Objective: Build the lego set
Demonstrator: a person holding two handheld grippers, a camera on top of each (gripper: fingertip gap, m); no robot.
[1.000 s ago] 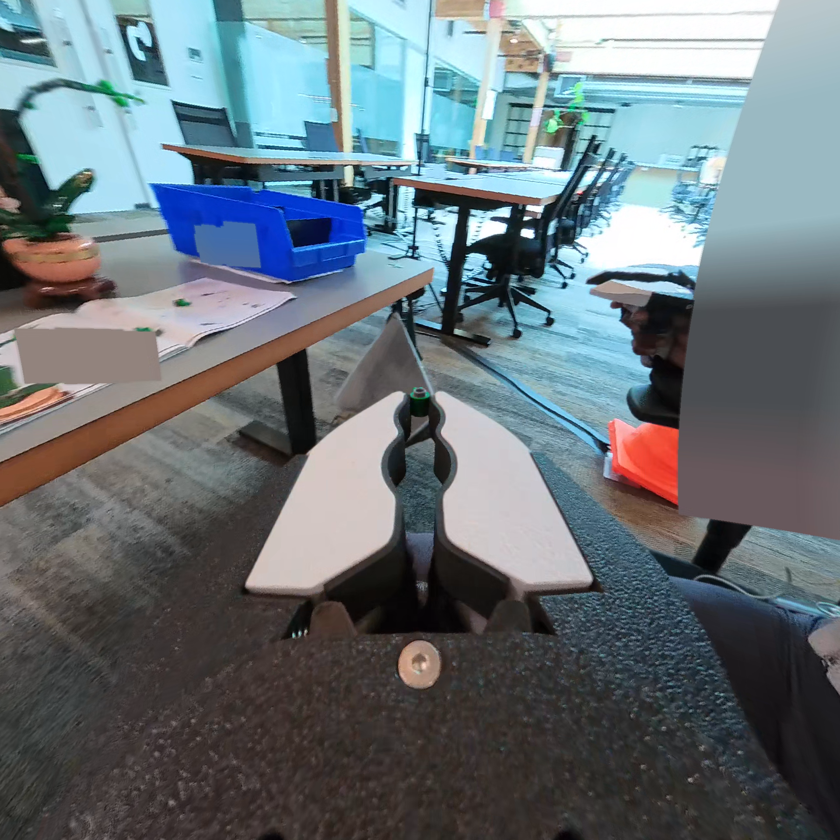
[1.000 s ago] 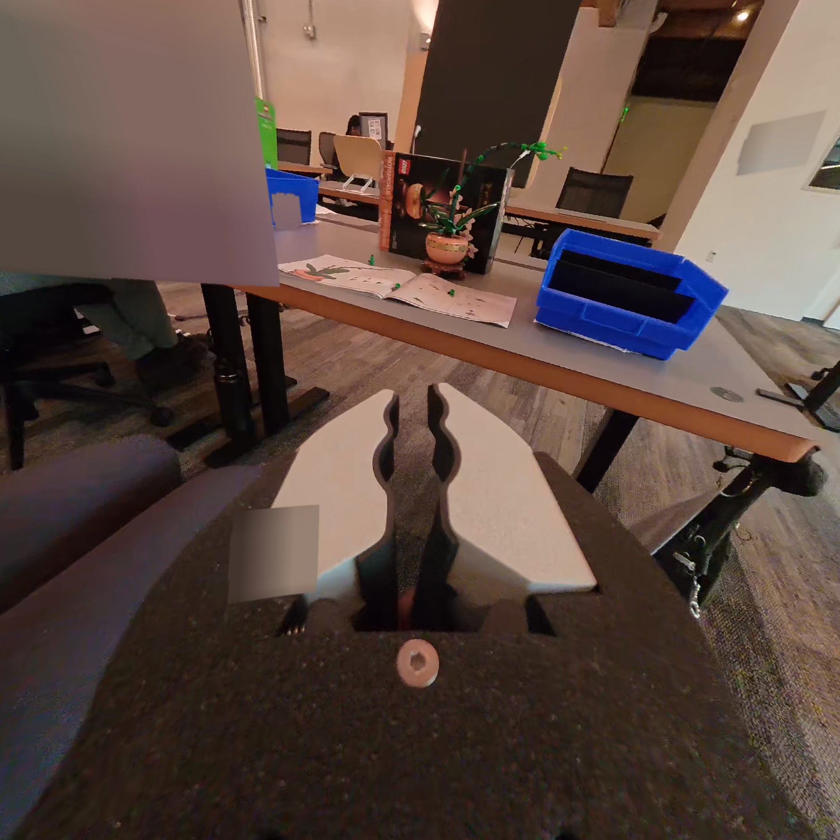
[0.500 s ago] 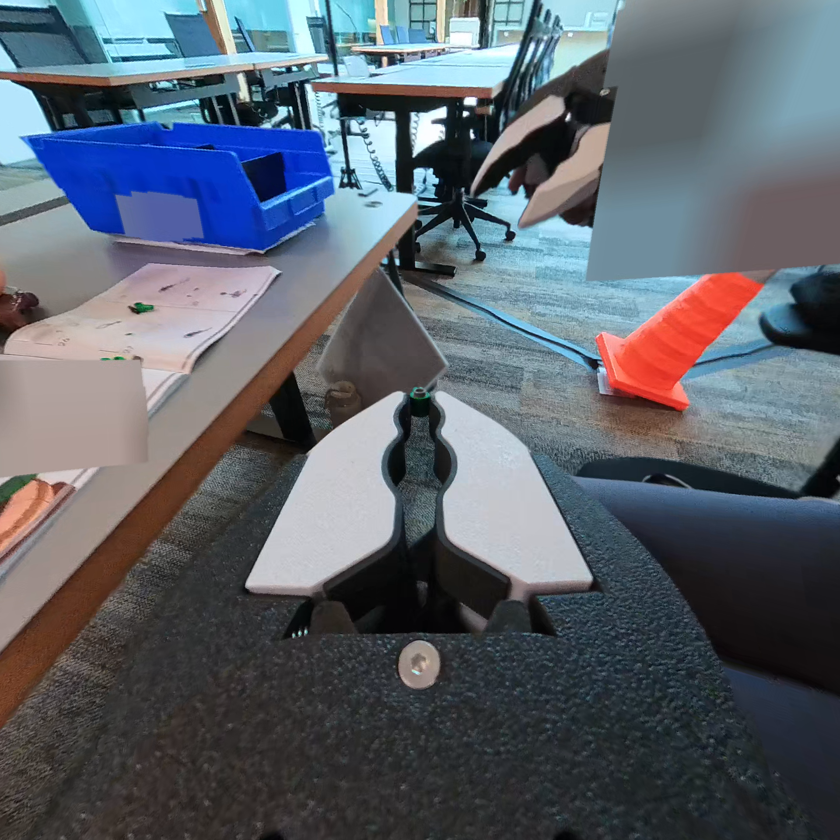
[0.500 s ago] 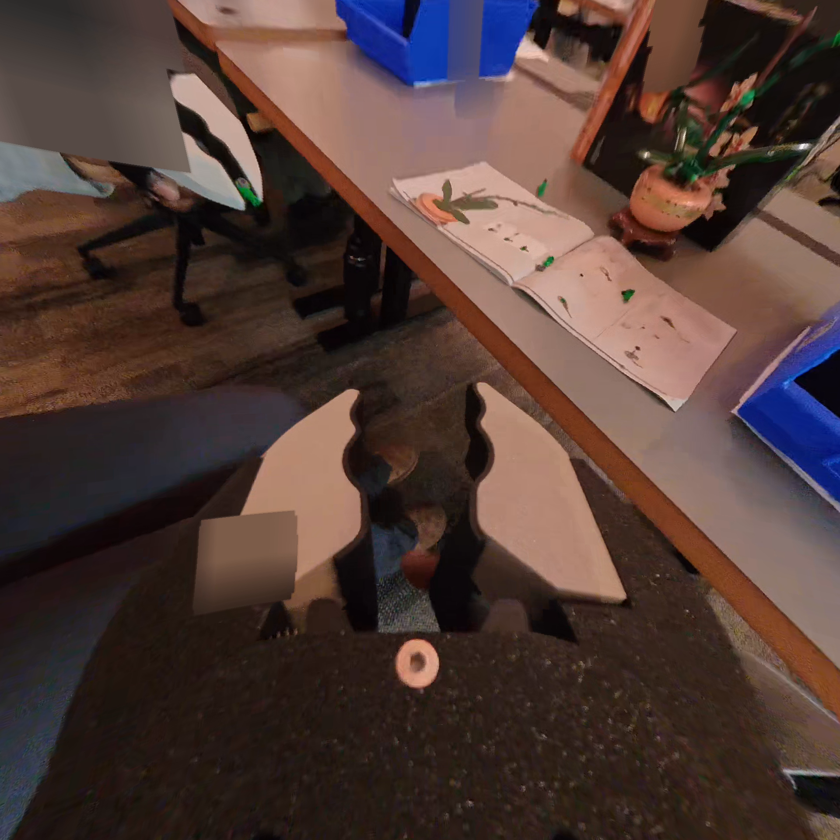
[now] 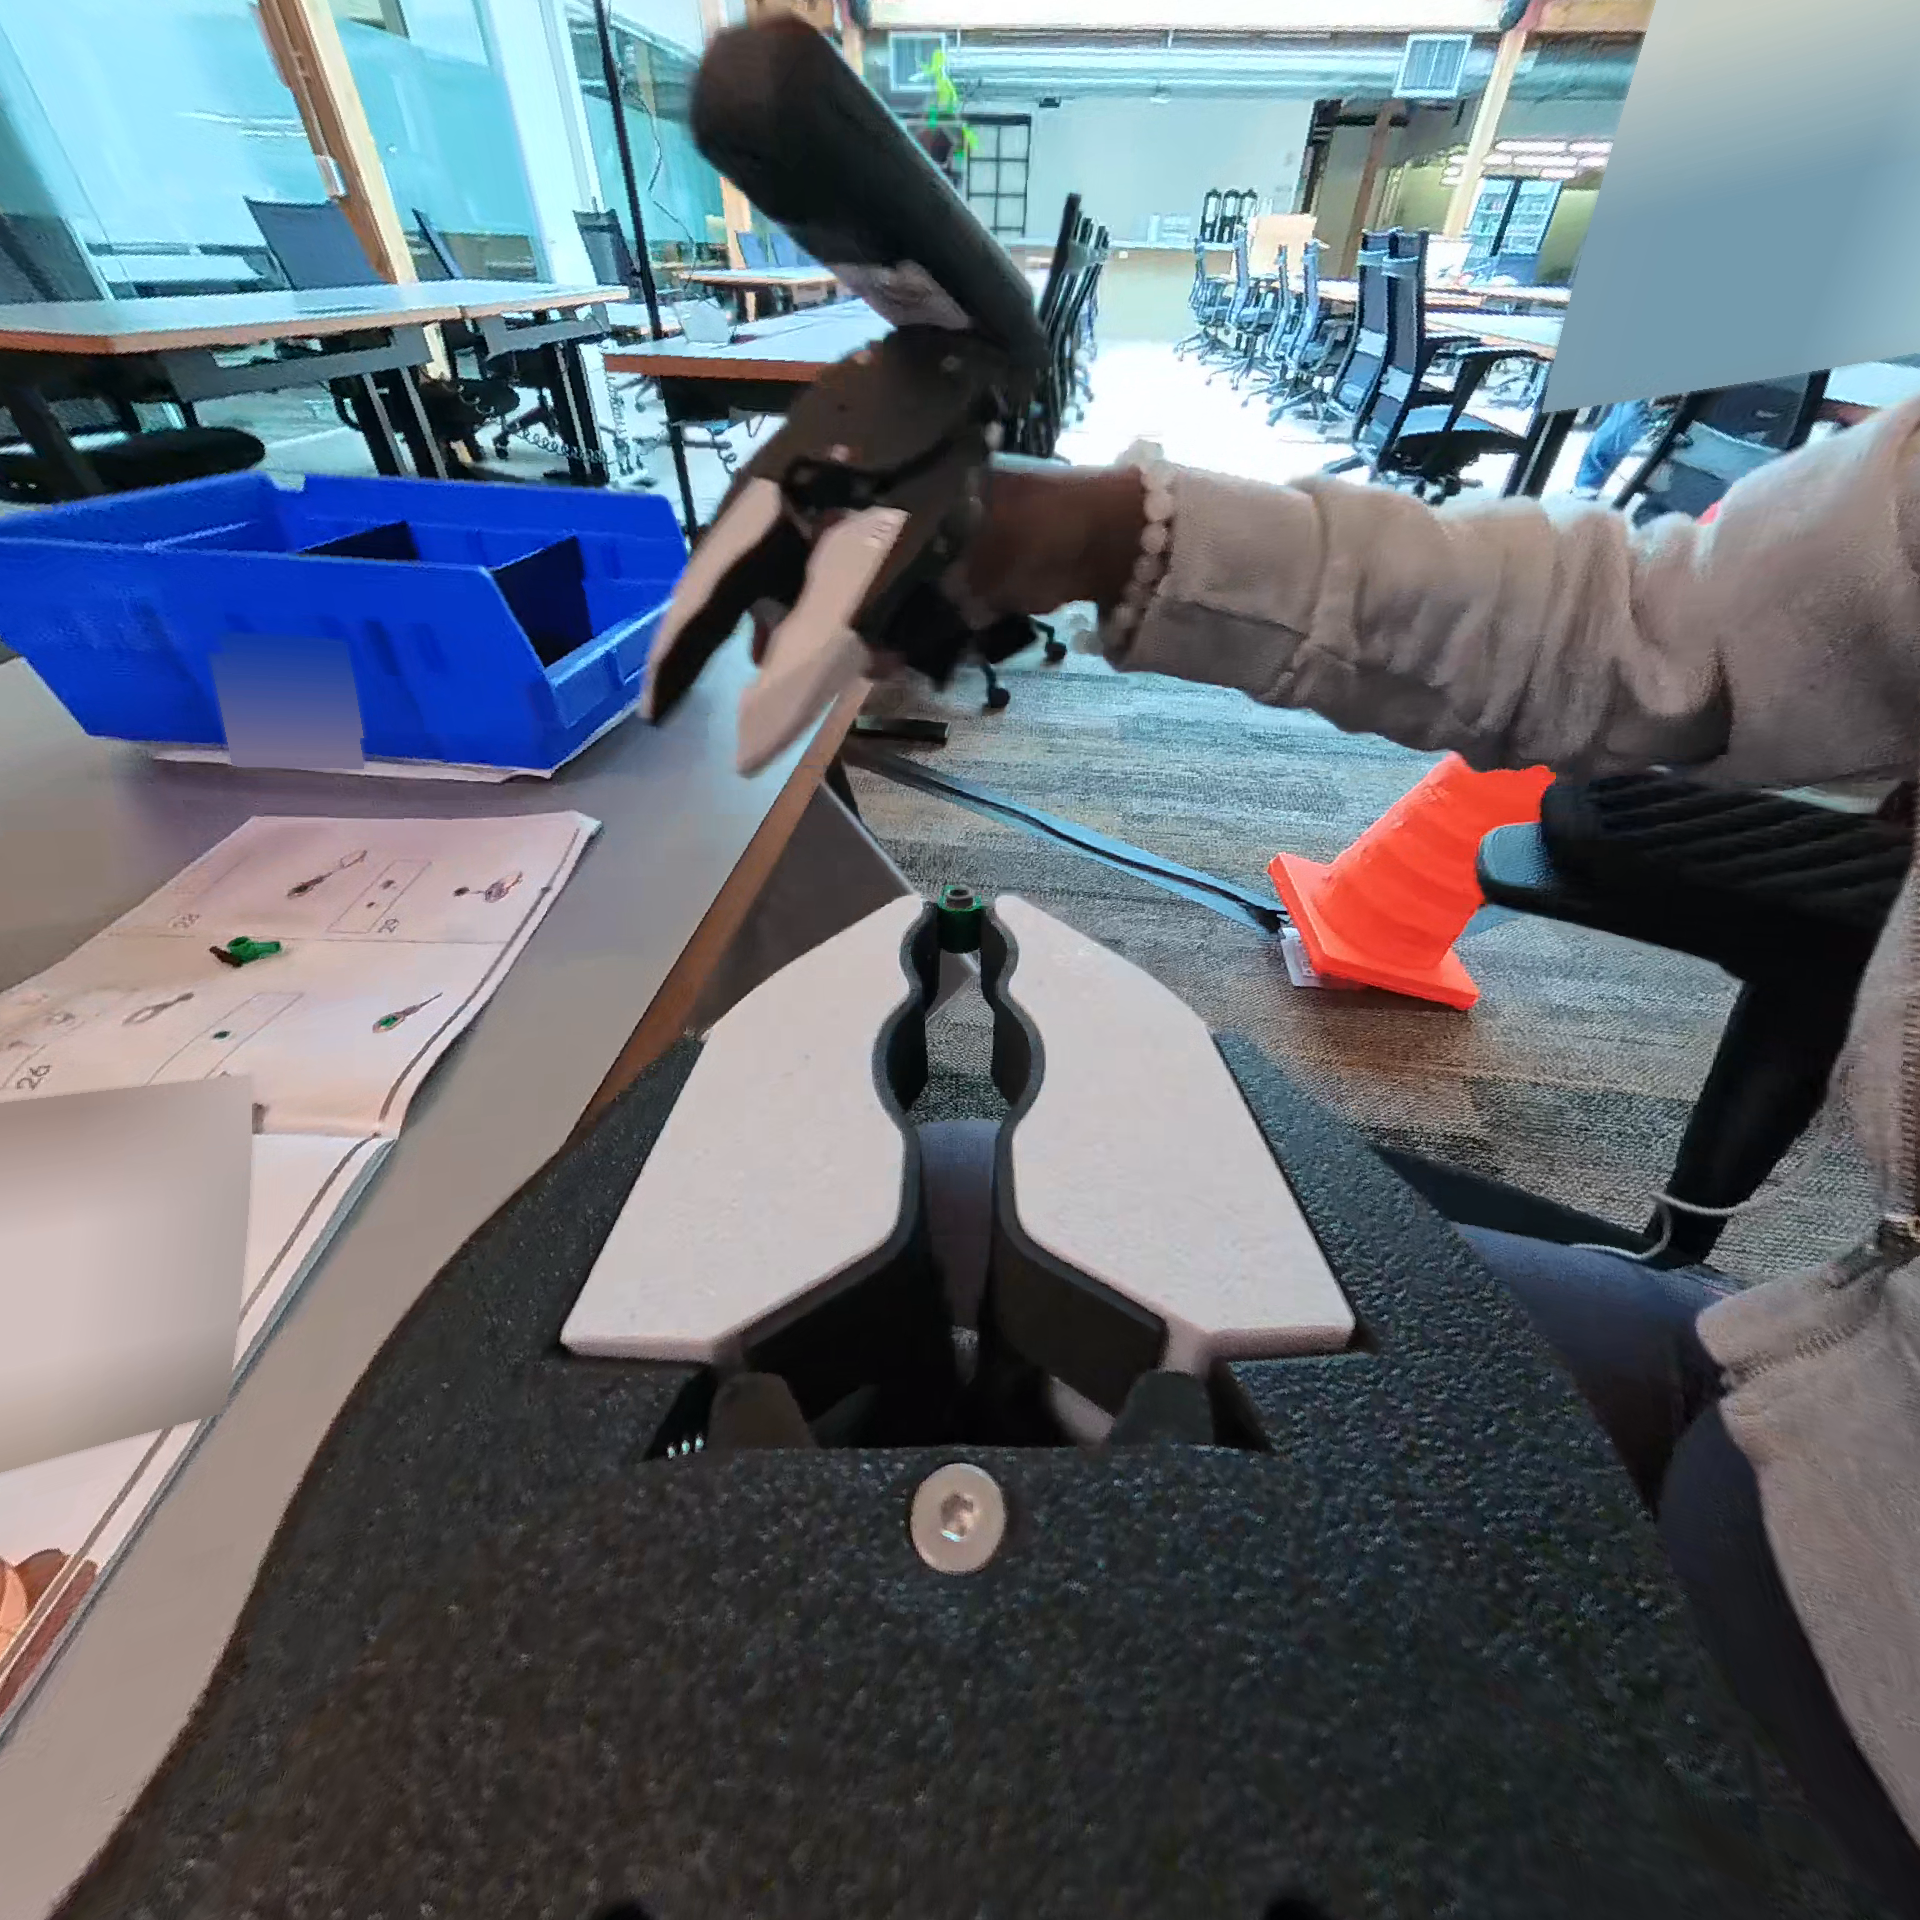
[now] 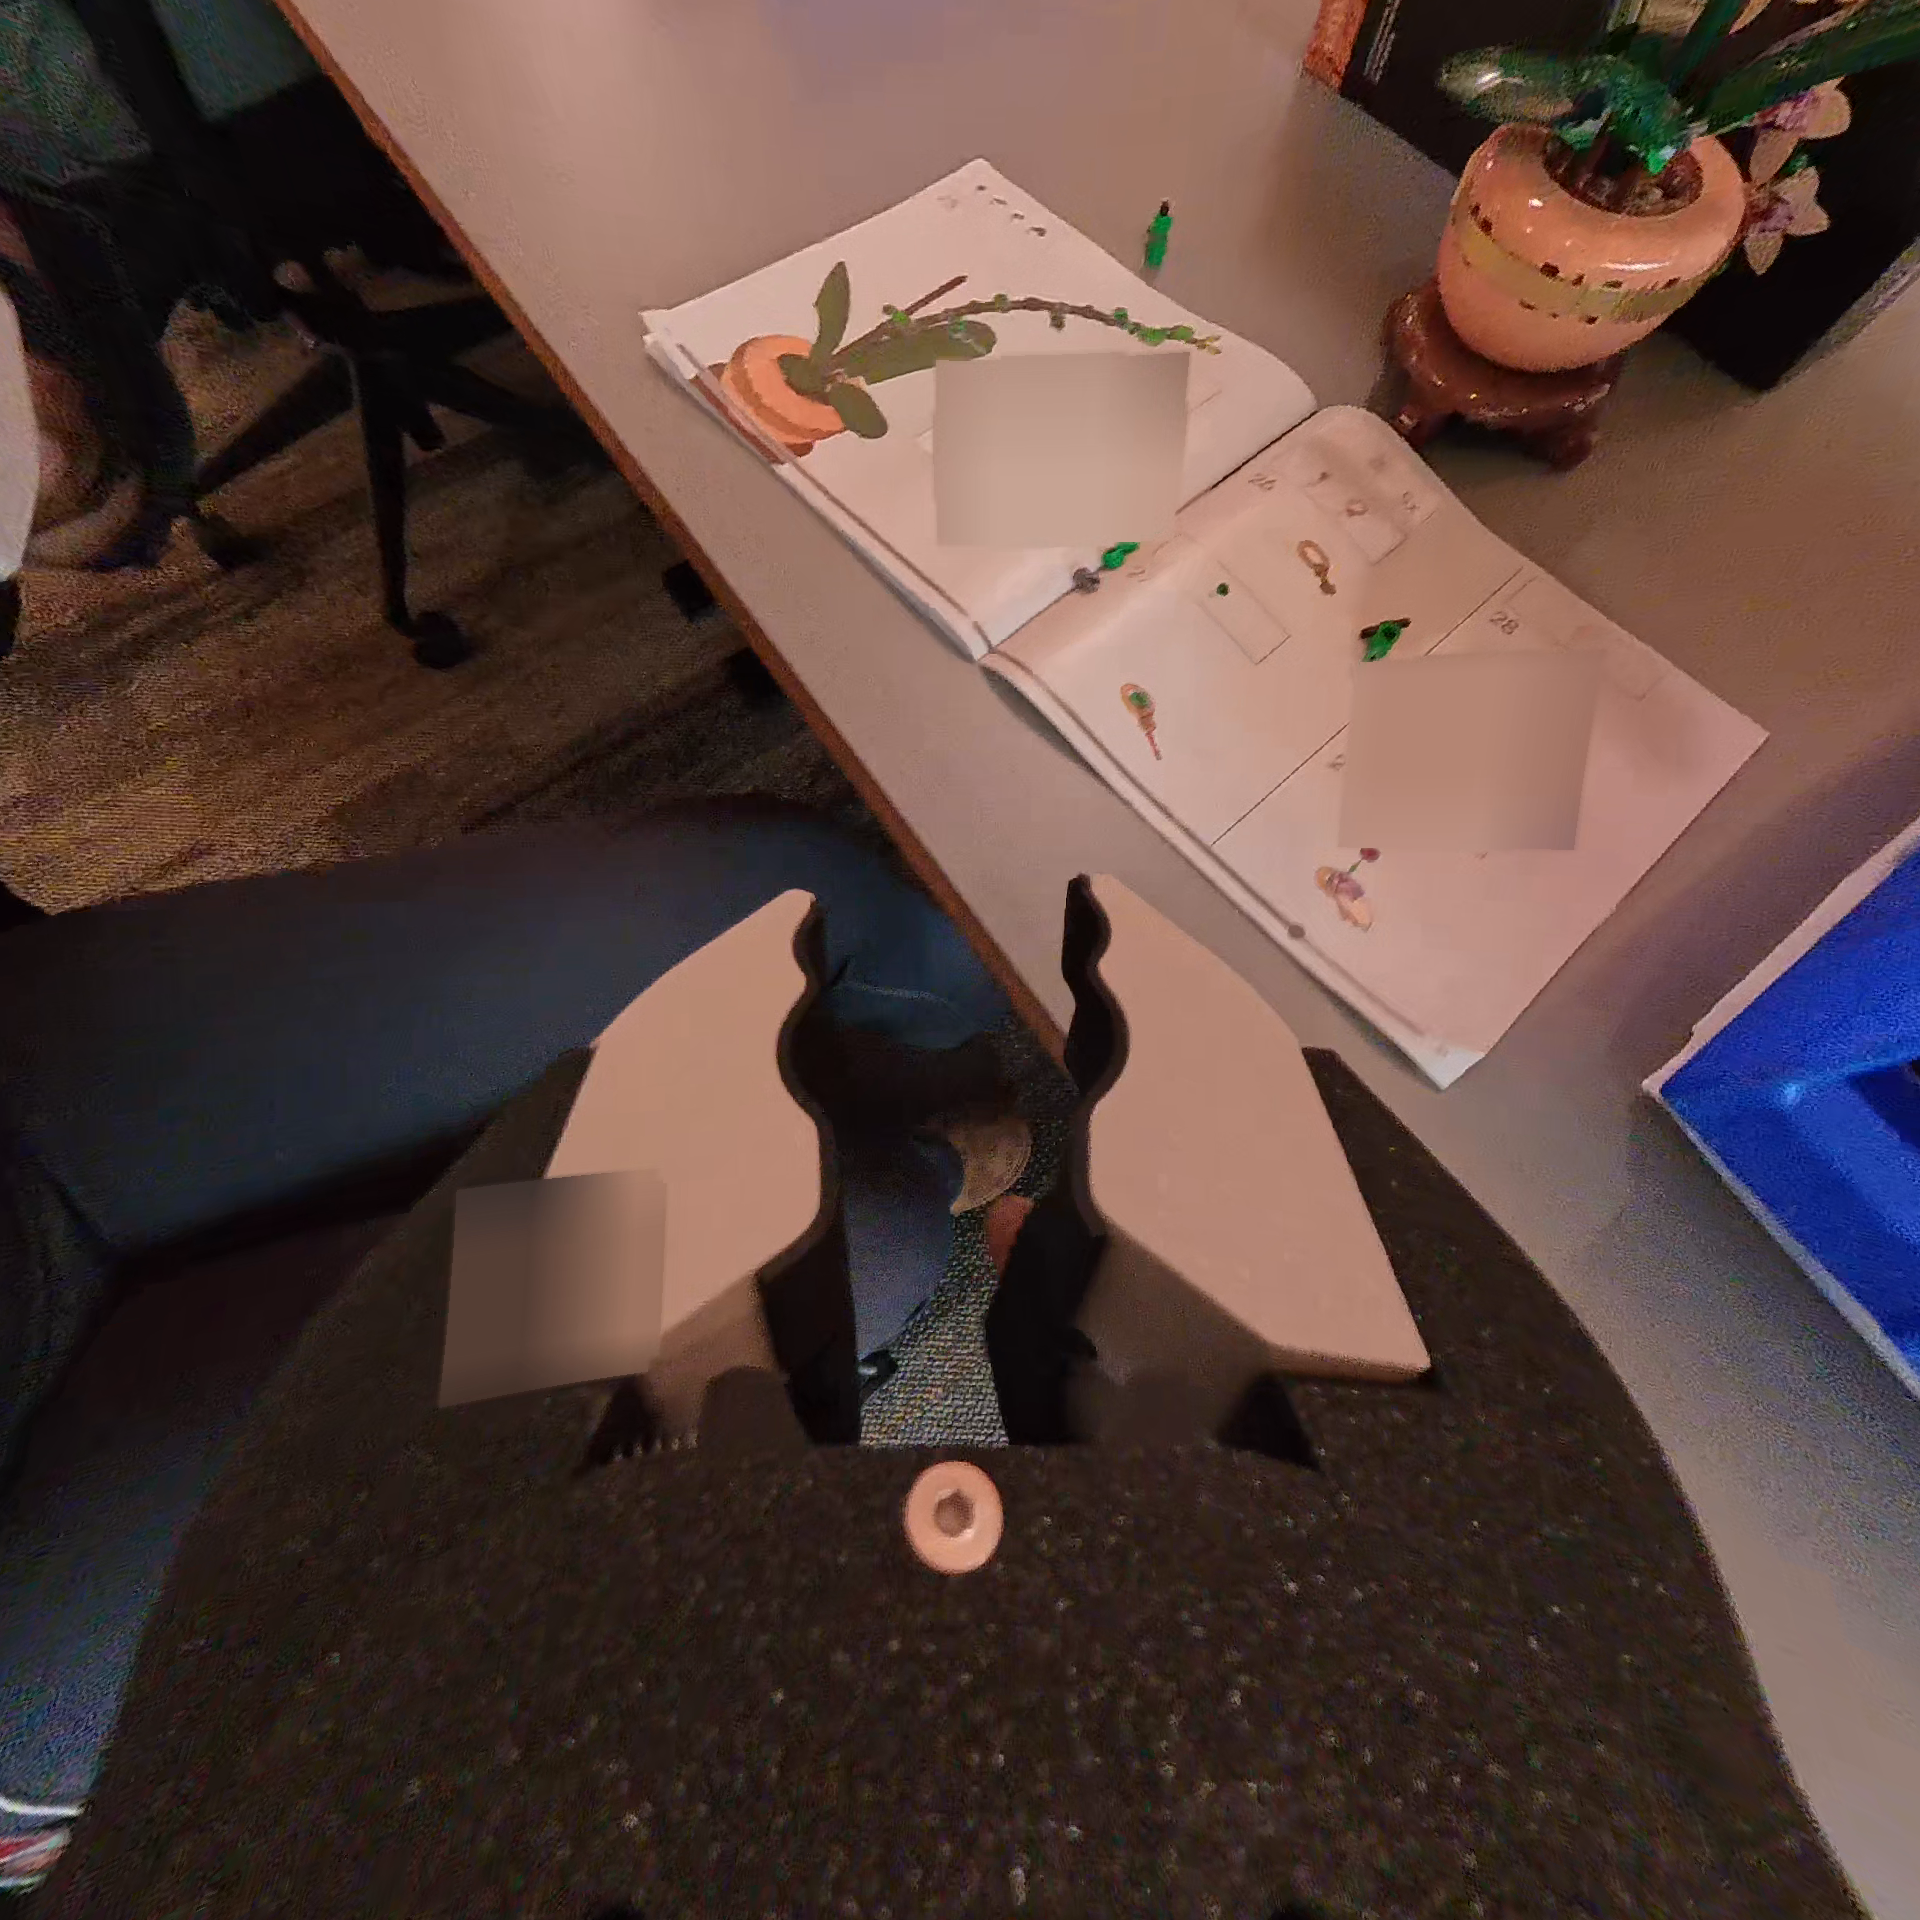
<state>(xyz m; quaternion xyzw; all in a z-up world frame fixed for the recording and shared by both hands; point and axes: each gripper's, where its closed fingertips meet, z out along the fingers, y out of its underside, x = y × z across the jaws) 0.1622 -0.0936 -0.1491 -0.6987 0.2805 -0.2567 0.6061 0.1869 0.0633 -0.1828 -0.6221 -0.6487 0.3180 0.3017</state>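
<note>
My left gripper (image 5: 958, 914) is shut on a small green cylindrical piece (image 5: 958, 921) pinched at its fingertips, held off the table's edge above the floor. My right gripper (image 6: 940, 899) is open with nothing between its fingers, hovering over the near edge of the grey table (image 6: 1039, 779). It also shows in the left wrist view (image 5: 758, 665), held by a hand above the table corner. An open instruction booklet (image 6: 1195, 665) lies on the table with small green pieces (image 6: 1384, 639) on it. It also shows in the left wrist view (image 5: 312, 935) with a green piece (image 5: 245, 950).
A blue bin (image 5: 312, 613) stands at the table's far end, and its corner shows in the right wrist view (image 6: 1829, 1122). A potted brick-built plant (image 6: 1590, 239) stands behind the booklet. An orange cone (image 5: 1392, 894) sits on the floor. A person's leg (image 6: 312, 1039) lies under my right gripper. The right tips stand about 30 cm off the potted brick-built plant (image 6: 1590, 239).
My right gripper opened and swung in over the table edge, tilting down toward the booklet. My left gripper kept its hold on the green piece and moved nearer the table.
</note>
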